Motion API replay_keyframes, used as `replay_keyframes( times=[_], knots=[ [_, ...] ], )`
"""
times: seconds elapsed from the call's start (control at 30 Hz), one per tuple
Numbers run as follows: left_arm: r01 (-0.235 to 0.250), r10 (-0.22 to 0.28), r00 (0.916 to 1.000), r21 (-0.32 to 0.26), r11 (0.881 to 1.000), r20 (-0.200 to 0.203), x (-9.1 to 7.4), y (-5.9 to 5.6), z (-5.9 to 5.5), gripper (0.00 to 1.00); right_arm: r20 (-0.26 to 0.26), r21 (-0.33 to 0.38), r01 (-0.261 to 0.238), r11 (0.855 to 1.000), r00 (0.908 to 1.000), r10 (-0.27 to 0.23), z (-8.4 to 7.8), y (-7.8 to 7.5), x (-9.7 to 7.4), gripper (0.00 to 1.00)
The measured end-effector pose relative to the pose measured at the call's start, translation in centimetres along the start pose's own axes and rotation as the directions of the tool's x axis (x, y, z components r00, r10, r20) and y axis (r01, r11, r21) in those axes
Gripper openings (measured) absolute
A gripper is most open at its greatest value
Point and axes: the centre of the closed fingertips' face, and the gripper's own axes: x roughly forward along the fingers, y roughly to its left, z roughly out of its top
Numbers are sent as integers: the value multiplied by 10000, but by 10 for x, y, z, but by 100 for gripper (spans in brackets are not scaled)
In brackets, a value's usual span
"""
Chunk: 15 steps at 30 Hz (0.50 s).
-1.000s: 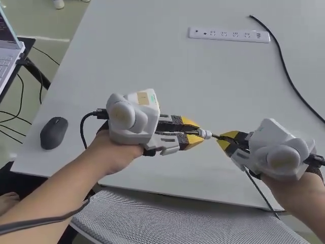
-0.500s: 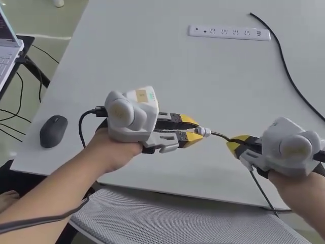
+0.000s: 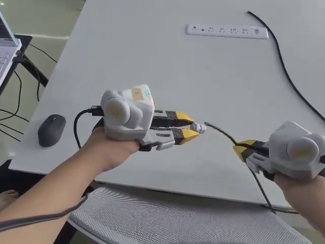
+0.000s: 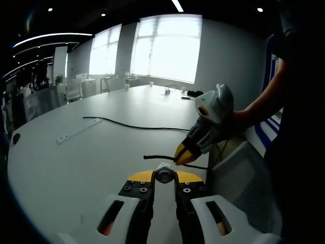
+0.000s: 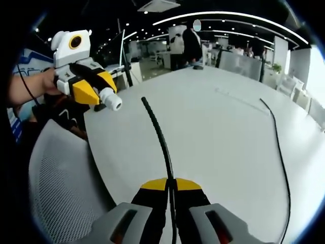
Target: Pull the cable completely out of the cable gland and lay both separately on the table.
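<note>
The cable looks fully out of the gland; its free end hangs just beside the gland, not touching. The fingers of the left gripper clench the gland and those of the right gripper pinch the cable, both above the near edge of the worktop. What remains, I judge, is laying each down separately.

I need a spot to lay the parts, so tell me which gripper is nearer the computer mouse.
Left. The left gripper, shut on the cable gland, sits to the right of the mouse; the right gripper, shut on the cable, lies farther right.
</note>
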Motion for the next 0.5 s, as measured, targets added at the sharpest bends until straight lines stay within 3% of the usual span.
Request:
replay_keyframes(
  times=[0.5],
  knots=[
    [-47, 46, 10000, -81, 10000, -66, 0, -7, -3, 15, -78, -495, -171, 9986, 9998, 167, 2, 3, -1, 0]
  ],
)
